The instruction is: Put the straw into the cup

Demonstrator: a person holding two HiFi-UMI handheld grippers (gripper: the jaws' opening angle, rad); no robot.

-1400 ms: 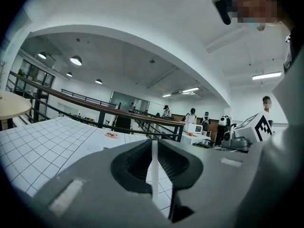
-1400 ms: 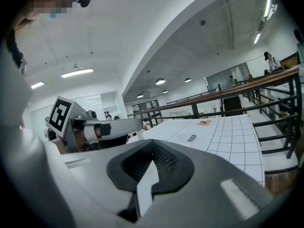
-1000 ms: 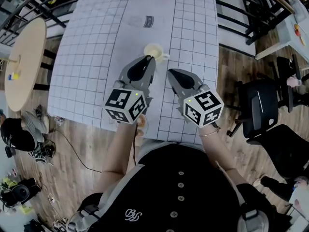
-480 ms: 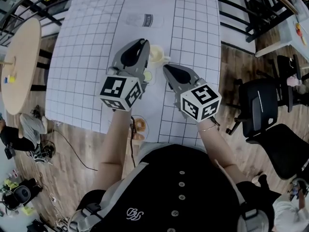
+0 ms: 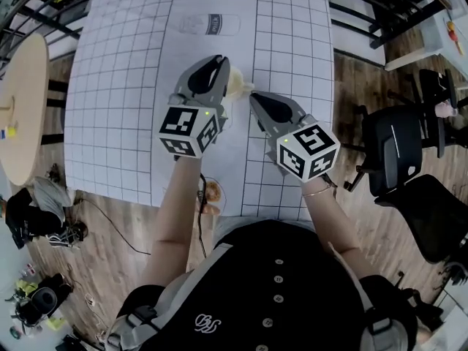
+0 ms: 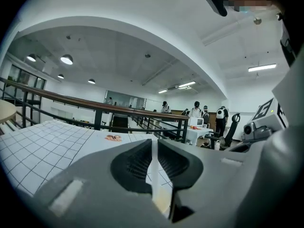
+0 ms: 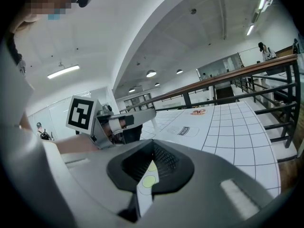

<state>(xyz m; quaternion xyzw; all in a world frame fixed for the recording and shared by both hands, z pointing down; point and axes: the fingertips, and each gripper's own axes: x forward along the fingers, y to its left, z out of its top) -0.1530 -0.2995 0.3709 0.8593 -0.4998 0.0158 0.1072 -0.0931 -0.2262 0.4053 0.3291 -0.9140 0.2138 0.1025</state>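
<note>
In the head view a cream cup (image 5: 239, 81) stands mid-table on the checked cloth (image 5: 124, 86). My left gripper (image 5: 218, 63) reaches along the cup's left side and hides part of it. In the left gripper view its jaws (image 6: 153, 142) are shut on a thin white straw (image 6: 154, 175) that stands upright between the pads. The right gripper view shows that straw (image 7: 154, 123) hanging from the left gripper's tip (image 7: 151, 114). My right gripper (image 5: 256, 101) sits just short of the cup on its right; its jaws (image 7: 153, 145) are shut, with nothing held.
A clear labelled packet (image 5: 209, 24) lies farther back on the cloth. A small plate of pastries (image 5: 212, 193) sits at the near edge. A pale green disc (image 7: 148, 180) lies on the cloth under the right gripper. Black railings (image 5: 365, 13) and chairs (image 5: 398, 152) flank the table.
Both grippers have moved farther over the table toward the cup. The left one, still holding the straw, now reaches past the cup's left side; a second ago its tip was just short of the cup.
</note>
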